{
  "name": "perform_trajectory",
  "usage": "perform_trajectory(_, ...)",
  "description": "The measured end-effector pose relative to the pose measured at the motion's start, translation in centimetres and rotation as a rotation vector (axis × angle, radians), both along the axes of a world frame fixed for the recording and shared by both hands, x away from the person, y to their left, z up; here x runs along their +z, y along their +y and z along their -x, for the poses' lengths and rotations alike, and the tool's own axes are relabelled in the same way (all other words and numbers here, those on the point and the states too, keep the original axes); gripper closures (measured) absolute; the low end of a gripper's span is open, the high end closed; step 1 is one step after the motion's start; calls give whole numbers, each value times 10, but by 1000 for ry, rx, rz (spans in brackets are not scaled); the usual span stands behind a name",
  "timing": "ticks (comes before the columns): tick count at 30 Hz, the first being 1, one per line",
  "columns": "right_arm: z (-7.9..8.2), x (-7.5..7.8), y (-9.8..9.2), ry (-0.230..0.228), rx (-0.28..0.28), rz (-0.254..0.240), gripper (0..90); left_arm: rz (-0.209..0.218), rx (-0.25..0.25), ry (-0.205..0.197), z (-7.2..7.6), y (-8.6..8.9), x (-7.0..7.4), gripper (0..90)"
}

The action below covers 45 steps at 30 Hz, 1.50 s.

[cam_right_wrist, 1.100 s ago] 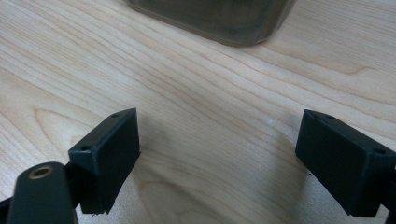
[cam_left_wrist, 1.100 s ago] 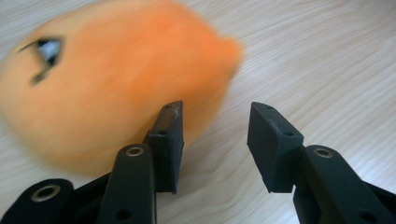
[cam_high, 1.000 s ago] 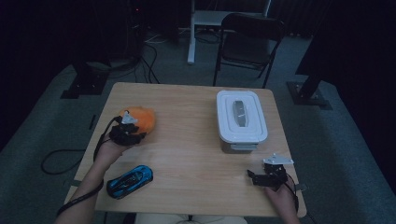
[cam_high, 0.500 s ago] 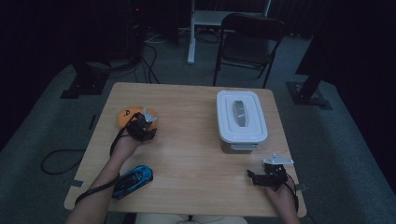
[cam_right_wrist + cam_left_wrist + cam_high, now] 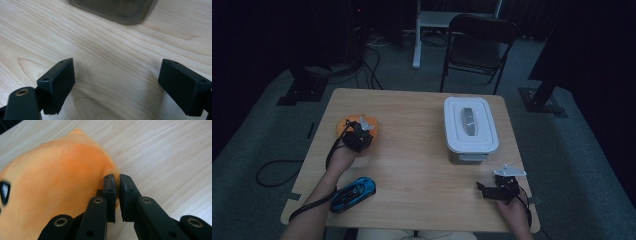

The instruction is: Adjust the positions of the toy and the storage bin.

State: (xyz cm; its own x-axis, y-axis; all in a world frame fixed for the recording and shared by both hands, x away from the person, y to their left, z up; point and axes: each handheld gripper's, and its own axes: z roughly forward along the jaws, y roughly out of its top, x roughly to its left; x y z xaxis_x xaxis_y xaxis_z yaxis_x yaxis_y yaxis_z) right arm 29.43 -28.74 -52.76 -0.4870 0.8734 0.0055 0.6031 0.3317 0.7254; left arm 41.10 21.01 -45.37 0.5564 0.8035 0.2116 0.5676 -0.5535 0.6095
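Orange plush toy (image 5: 57, 182): soft, rounded, black mark on side; sits table (image 5: 412, 165) far-left, approx 10 o'clock, near left edge. My left gripper (image 5: 117, 182) just closed, jaws pinching plush edge. Right gripper (image 5: 117, 82) wide open, nothing btwn, 5 o'clock. Open wood centre; white lidded box (image 5: 469, 127) 2 o'clock, blue toy car (image 5: 353, 194) 7 o'clock.

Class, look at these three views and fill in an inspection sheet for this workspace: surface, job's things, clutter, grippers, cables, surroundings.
Surface: wooden table, bare grain.
Job's things: orange plush toy at the table's left side.
Clutter: blue toy car near the front left; lidded white box at the right.
Grippers: left gripper has just been closing, pinching an edge of the plush; right gripper open, resting near the front right.
Cables: black cable looping on the floor at the left.
Surroundings: dark room, folding chair behind the table.
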Motion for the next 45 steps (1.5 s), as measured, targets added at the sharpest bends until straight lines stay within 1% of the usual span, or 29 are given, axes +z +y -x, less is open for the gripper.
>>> perform_trajectory(2,0,0,0,0,0,-1,132,21,1,18,4,9,1,848)
perform_trajectory(3,0,0,0,0,0,0,132,28,6,17,7,13,2,847)
perform_trajectory(5,0,0,0,0,0,-1,132,41,7,30,11,22,3,847)
perform_trajectory(6,0,0,0,0,0,-1,132,46,16,26,14,27,4,847)
perform_trajectory(7,0,0,0,0,0,0,132,52,20,35,16,32,5,847)
perform_trajectory(10,0,0,0,0,0,-1,132,59,37,44,22,46,6,847)
perform_trajectory(11,0,0,0,0,0,-1,132,59,37,44,22,46,6,847)
perform_trajectory(12,0,0,0,0,-1,-1,132,63,55,43,25,56,7,847)
perform_trajectory(13,0,0,0,0,0,0,132,66,60,53,26,61,8,847)
perform_trajectory(14,0,0,0,0,-1,0,132,68,64,54,28,66,8,847)
perform_trajectory(16,0,0,0,0,-1,0,132,71,85,61,30,77,8,846)
perform_trajectory(18,0,0,0,0,-1,0,132,90,116,64,32,88,8,846)
perform_trajectory(19,0,0,0,0,-1,0,132,90,130,65,32,94,8,845)
perform_trajectory(20,0,0,0,0,-1,0,132,94,150,59,33,98,8,846)
perform_trajectory(23,0,0,0,0,-1,0,132,104,187,63,33,111,7,845)
perform_trajectory(26,0,0,0,0,-2,0,132,121,224,68,31,124,6,844)
perform_trajectory(28,0,0,0,0,-4,0,132,150,249,75,29,134,5,845)
perform_trajectory(29,0,0,0,0,-4,0,132,150,249,75,29,134,5,846)
perform_trajectory(30,0,0,0,0,-4,1,132,149,272,82,28,142,2,846)
perform_trajectory(32,0,0,0,-1,-4,0,132,134,309,91,27,149,0,846)
perform_trajectory(33,0,0,0,0,-5,0,132,145,321,88,27,152,-1,841)
perform_trajectory(34,0,0,0,-1,-5,0,132,171,331,83,29,155,0,790)
perform_trajectory(35,0,0,0,-1,-5,0,133,189,335,66,32,157,3,773)
perform_trajectory(36,0,0,0,-1,-5,0,132,192,334,59,33,157,5,738)
perform_trajectory(38,0,0,0,-1,-6,0,132,217,314,46,38,153,12,649)
perform_trajectory(39,0,0,0,-1,-7,0,132,213,306,42,39,151,14,633)
perform_trajectory(41,0,0,0,0,-8,0,132,236,268,39,41,143,20,537)
perform_trajectory(43,0,0,0,-1,-8,0,133,231,245,21,41,135,25,492)
perform_trajectory(45,0,0,0,-1,-8,0,133,241,227,21,38,128,28,462)
